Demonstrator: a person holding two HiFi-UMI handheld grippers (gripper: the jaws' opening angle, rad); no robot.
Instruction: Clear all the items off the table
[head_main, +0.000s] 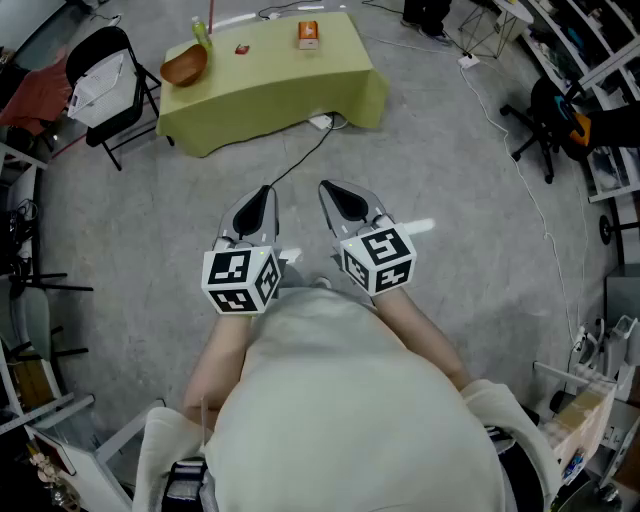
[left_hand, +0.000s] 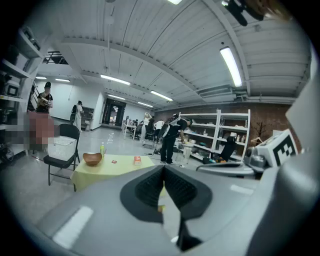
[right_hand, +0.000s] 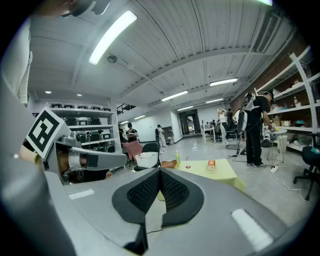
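As both tools hang side by side before the person's torso, the fingers of the left gripper are pressed together with nothing between them, and those of the right gripper meet likewise, empty. Both point slightly downward across grey floor toward the tabletop, which stands well apart from them under a yellow-green cloth. On it, from the left in the head view: one brown wooden bowl at the left edge; one green bottle, upright, just behind the bowl; one small red item, kind not legible; one orange carton toward the right. Beside the tabletop's left end: one black folding chair carrying a white basket. One black cable runs over the floor from under the cloth.
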